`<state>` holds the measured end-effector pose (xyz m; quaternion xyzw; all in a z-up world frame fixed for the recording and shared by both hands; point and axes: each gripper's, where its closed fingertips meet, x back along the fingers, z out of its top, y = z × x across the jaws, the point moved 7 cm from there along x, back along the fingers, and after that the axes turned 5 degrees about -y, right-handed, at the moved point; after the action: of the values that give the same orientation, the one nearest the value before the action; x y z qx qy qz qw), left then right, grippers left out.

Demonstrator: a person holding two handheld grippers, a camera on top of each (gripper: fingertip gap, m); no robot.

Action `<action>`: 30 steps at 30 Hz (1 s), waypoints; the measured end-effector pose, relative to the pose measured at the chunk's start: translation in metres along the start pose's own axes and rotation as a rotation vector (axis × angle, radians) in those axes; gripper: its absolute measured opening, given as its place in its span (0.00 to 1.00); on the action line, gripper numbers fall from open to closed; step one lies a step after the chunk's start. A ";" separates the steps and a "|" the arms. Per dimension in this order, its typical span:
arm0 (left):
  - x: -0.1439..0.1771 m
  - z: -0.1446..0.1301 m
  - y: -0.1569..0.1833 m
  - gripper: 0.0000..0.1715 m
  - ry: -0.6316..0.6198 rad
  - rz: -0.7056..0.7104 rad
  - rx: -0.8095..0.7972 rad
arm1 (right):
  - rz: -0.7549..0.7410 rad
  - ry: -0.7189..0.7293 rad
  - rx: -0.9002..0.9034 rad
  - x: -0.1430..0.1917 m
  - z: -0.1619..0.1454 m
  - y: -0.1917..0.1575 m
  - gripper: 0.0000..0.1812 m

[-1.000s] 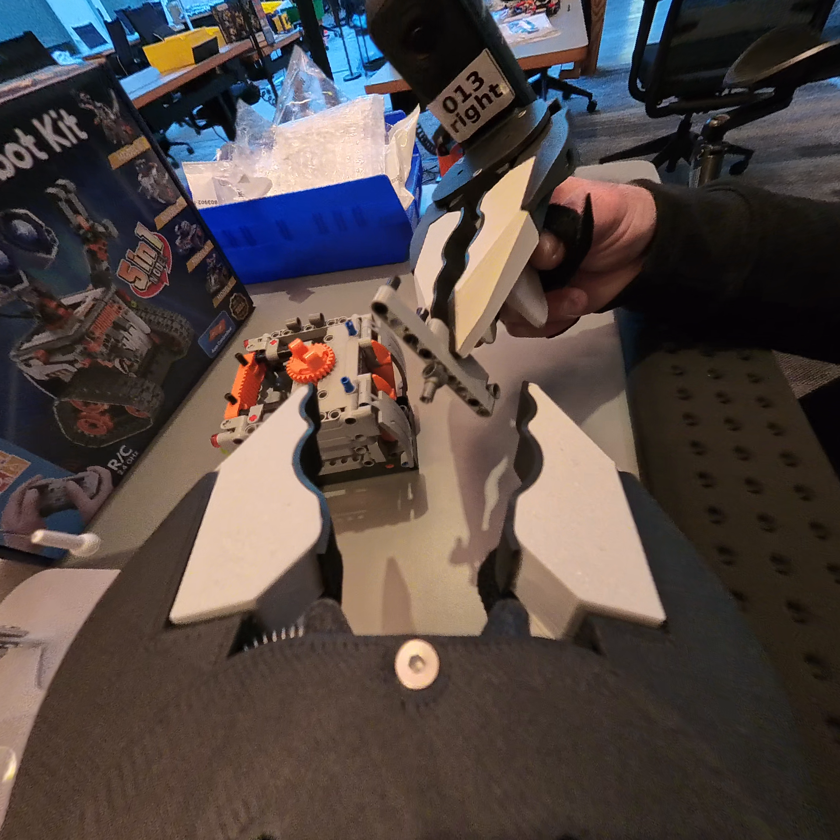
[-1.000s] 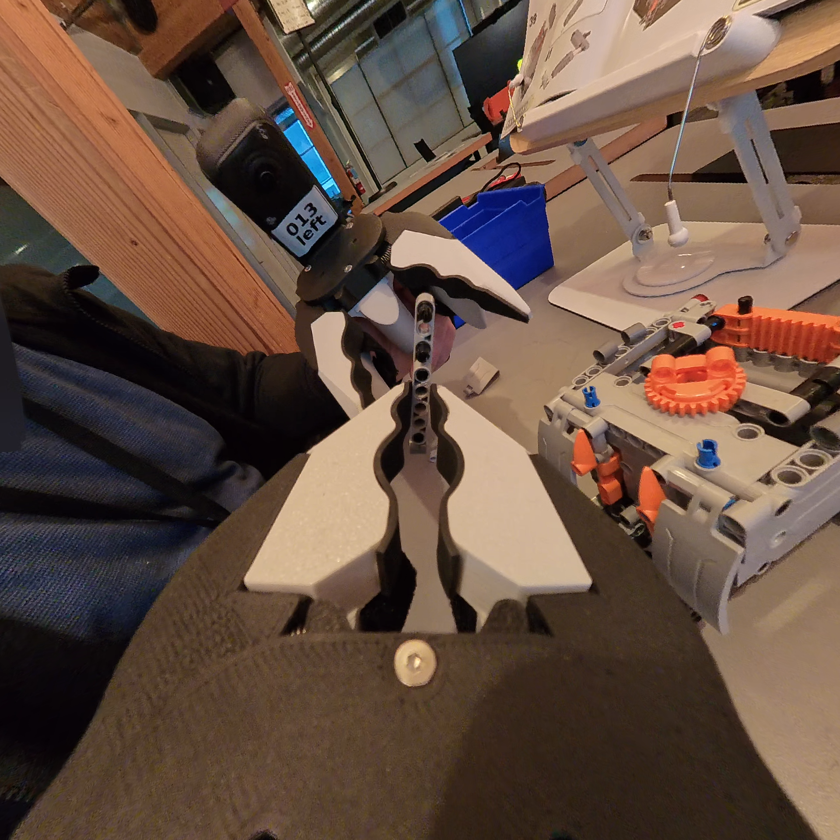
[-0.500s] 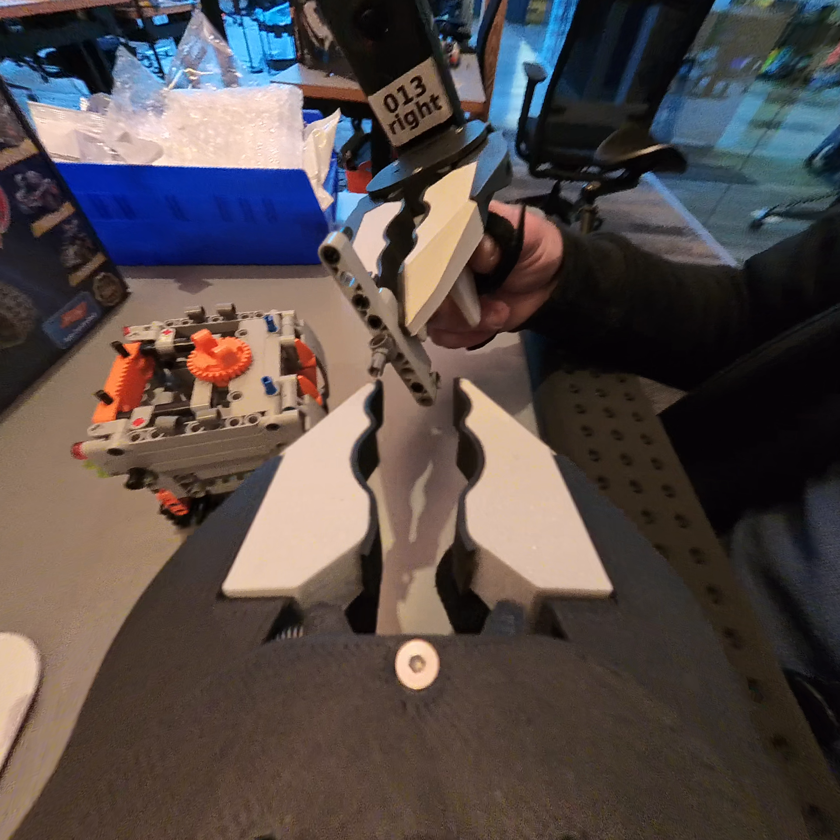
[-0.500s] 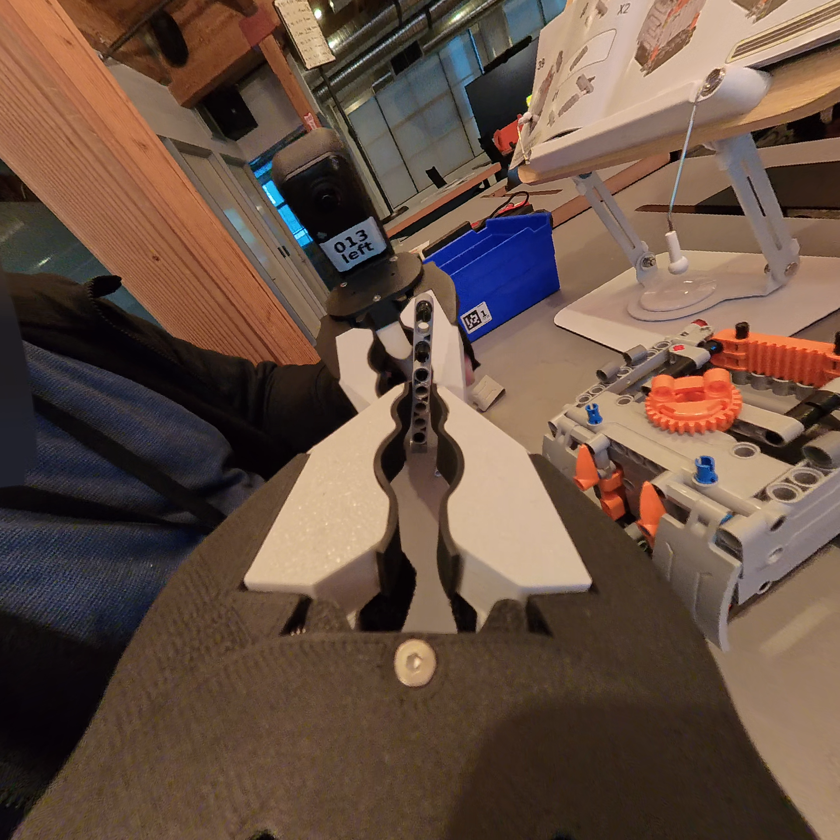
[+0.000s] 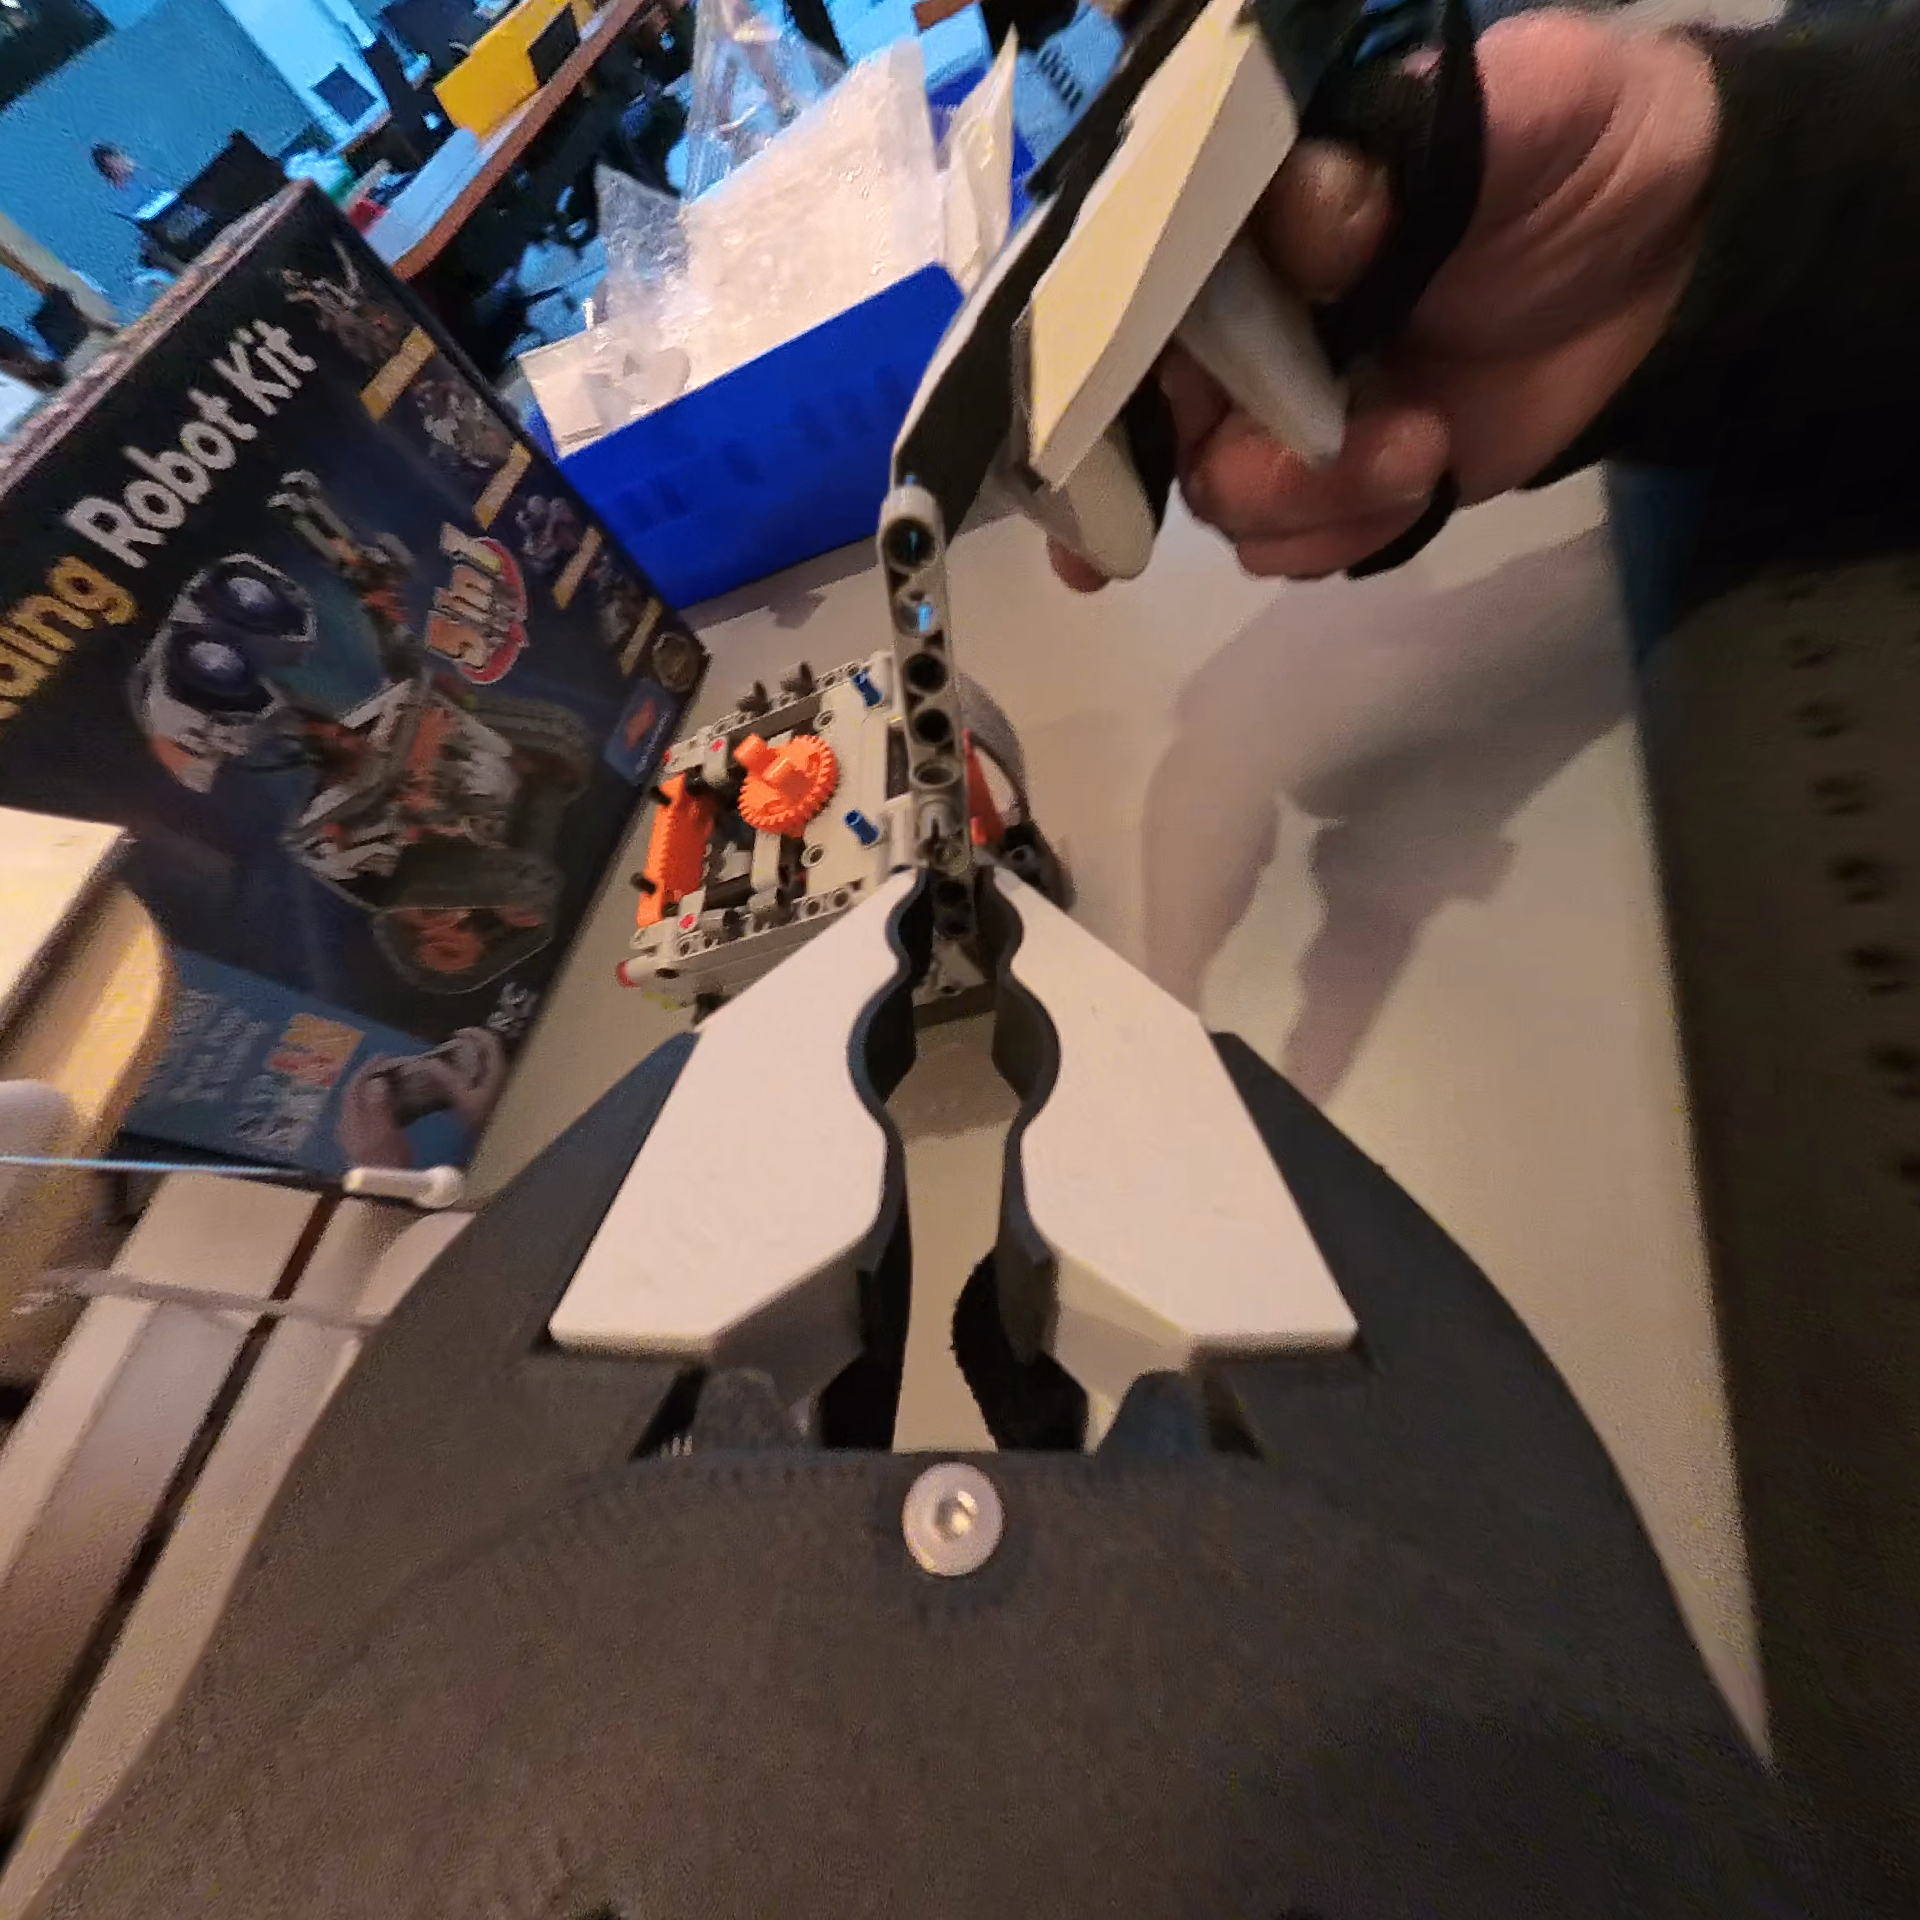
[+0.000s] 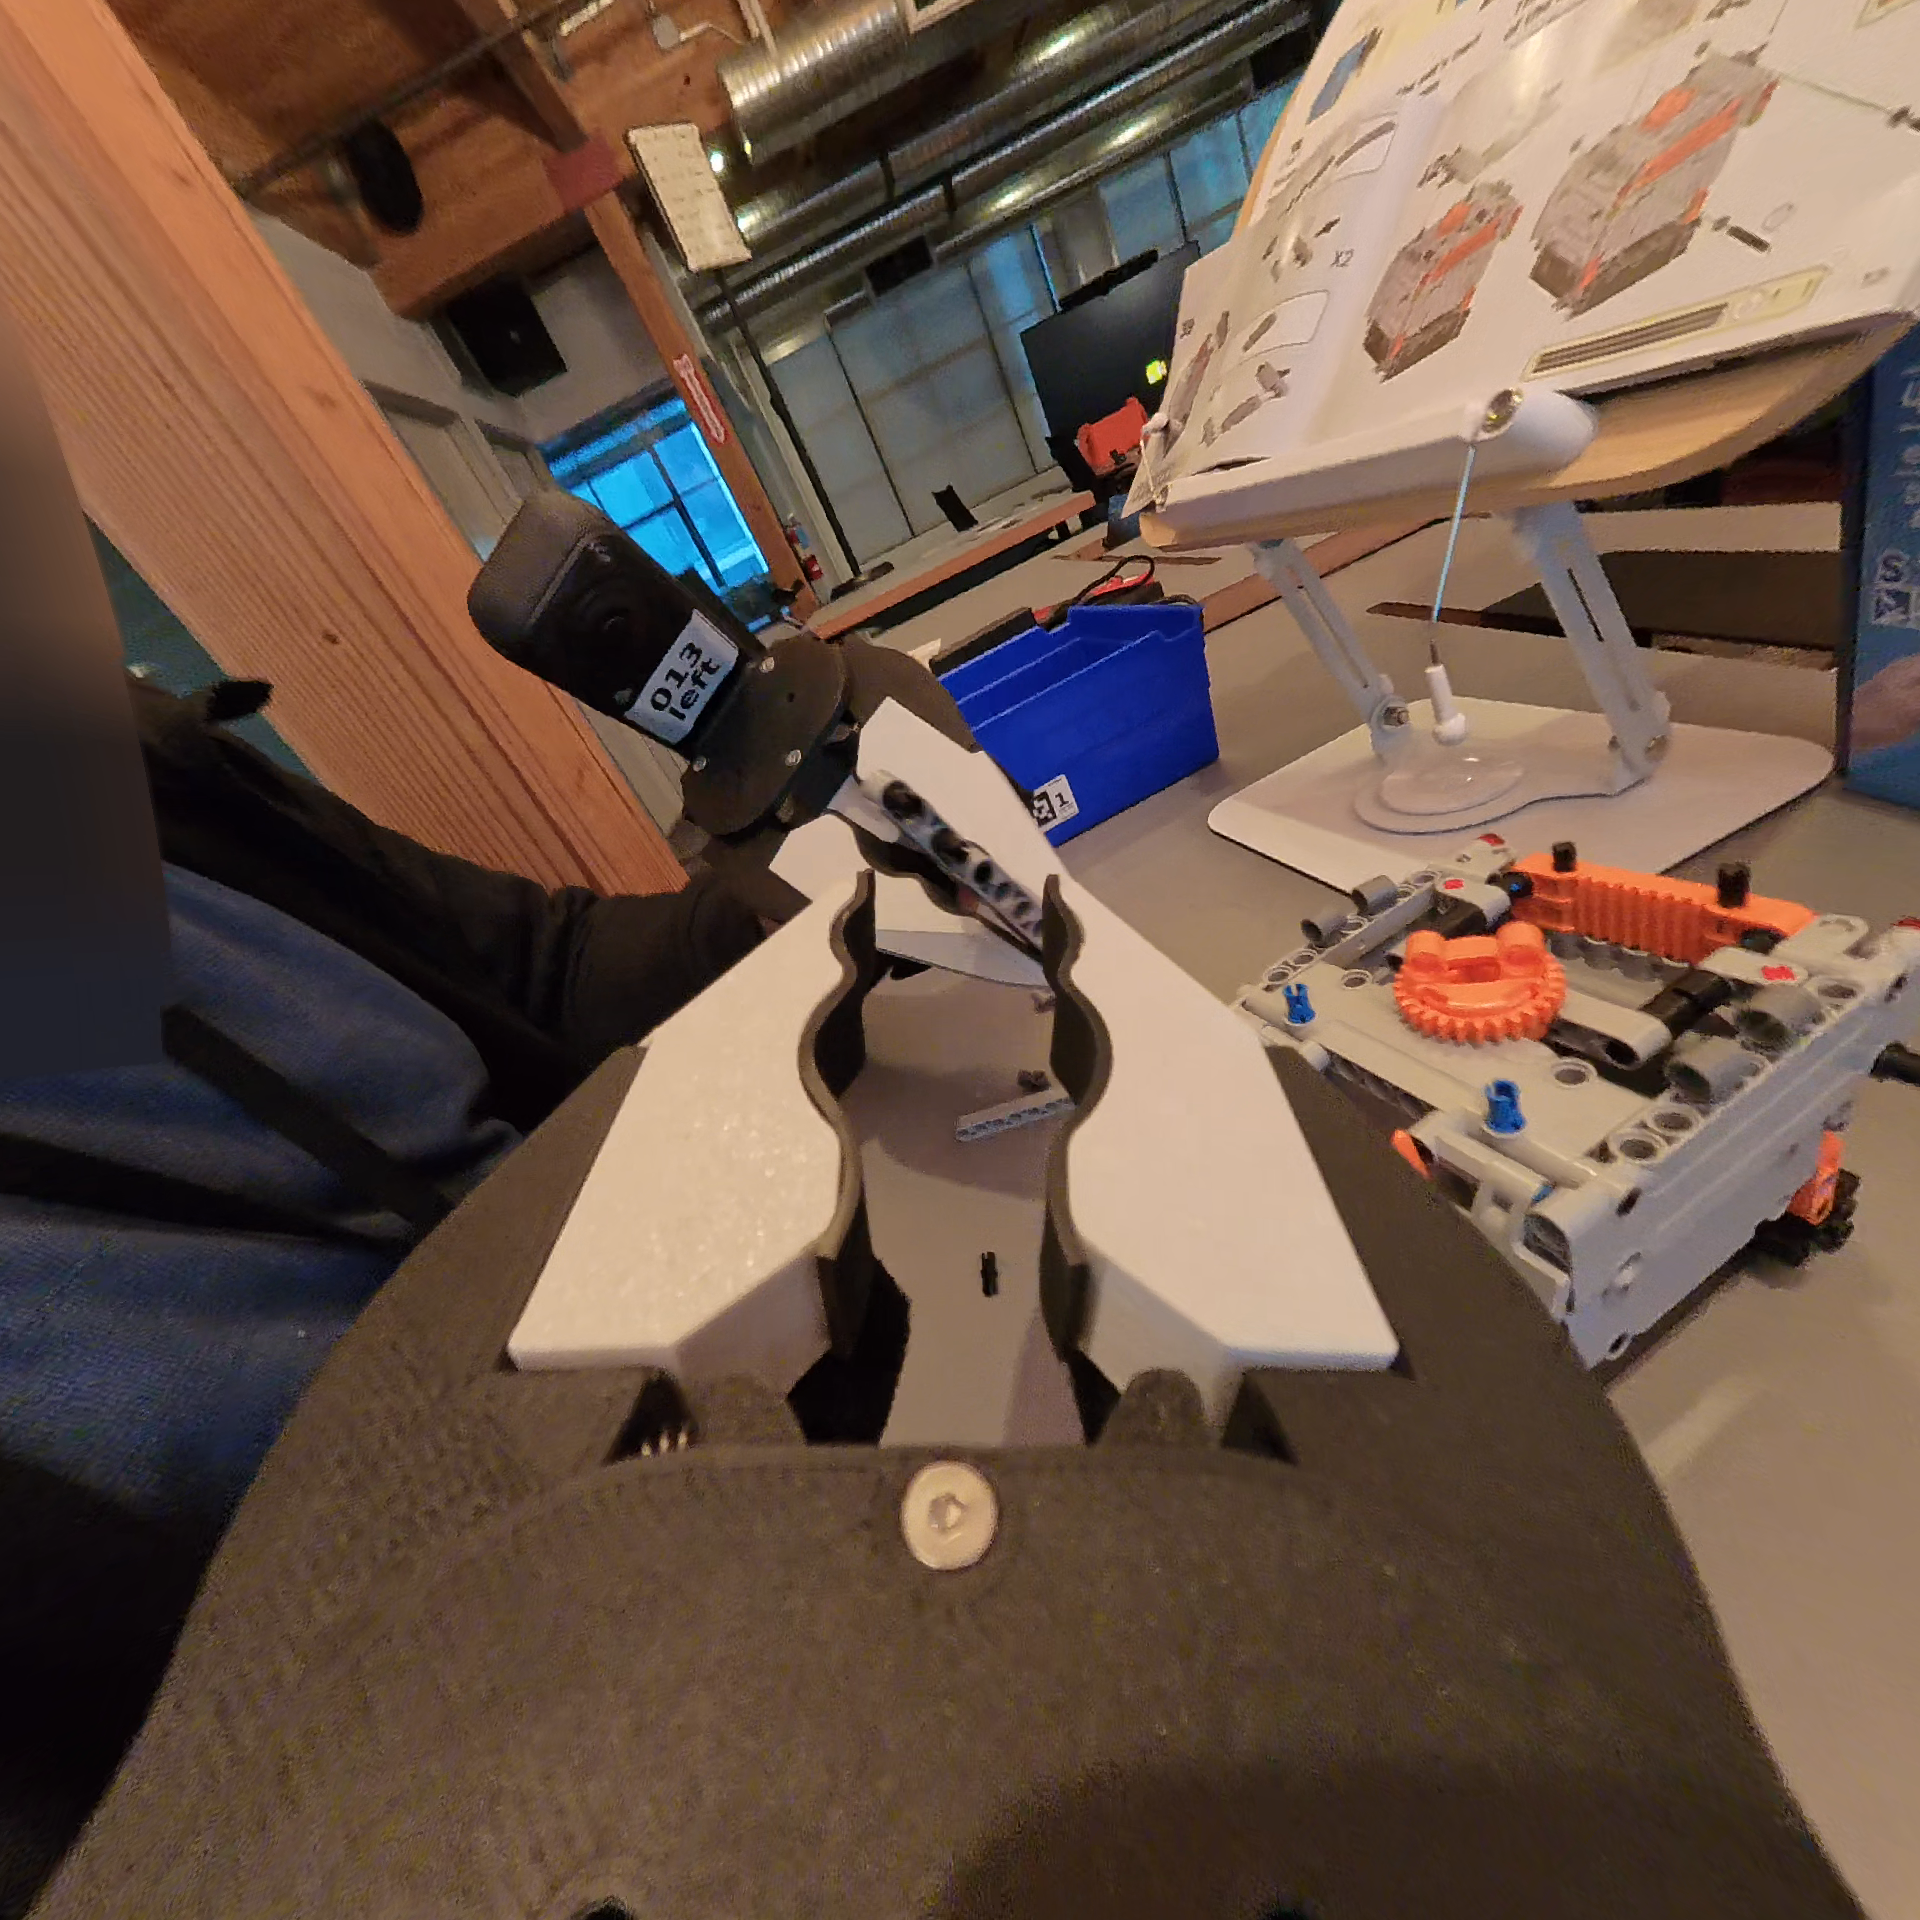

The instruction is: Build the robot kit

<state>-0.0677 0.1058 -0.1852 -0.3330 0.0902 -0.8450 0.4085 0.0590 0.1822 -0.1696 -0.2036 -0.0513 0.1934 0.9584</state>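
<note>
The grey holed beam (image 5: 928, 727) is now clamped at its lower end by the left gripper (image 5: 958, 914), having been released by the right gripper (image 6: 951, 904) (parted, empty), above the grey-and-orange model (image 6: 1579, 1049).

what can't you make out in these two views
- Left wrist view: lower end of the grey beam, hidden between the left gripper fingers.
- Left wrist view: near side of the model, behind those fingers.
- Right wrist view: small black part, too small to identify.
- Right wrist view: booklet, cut off by the edges.
</note>
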 end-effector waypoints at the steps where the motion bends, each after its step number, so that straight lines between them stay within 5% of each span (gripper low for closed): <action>1: -0.001 -0.001 0.000 0.03 -0.026 0.026 -0.023 | -0.014 -0.009 0.030 -0.002 0.000 -0.002 0.17; 5: -0.007 -0.005 0.005 0.03 -0.120 0.105 -0.161 | -0.123 -0.070 0.173 -0.013 -0.002 -0.010 0.21; 10: -0.010 -0.004 0.009 0.03 -0.177 0.185 -0.297 | -0.181 -0.145 0.266 -0.021 -0.008 -0.016 0.07; 15: -0.009 -0.002 0.010 0.03 -0.176 0.246 -0.361 | -0.220 -0.171 0.368 -0.021 -0.009 -0.023 0.07; 24: 0.002 -0.005 -0.011 0.15 -0.070 0.212 -0.106 | -0.474 -0.157 0.847 -0.022 -0.005 -0.050 0.07; 30: -0.001 -0.005 -0.008 0.16 -0.036 0.134 -0.036 | -0.498 -0.171 0.961 -0.028 -0.009 -0.059 0.07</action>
<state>-0.0758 0.1113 -0.1864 -0.3486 0.1201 -0.8078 0.4598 0.0558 0.1185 -0.1538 0.2921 -0.0815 -0.0218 0.9527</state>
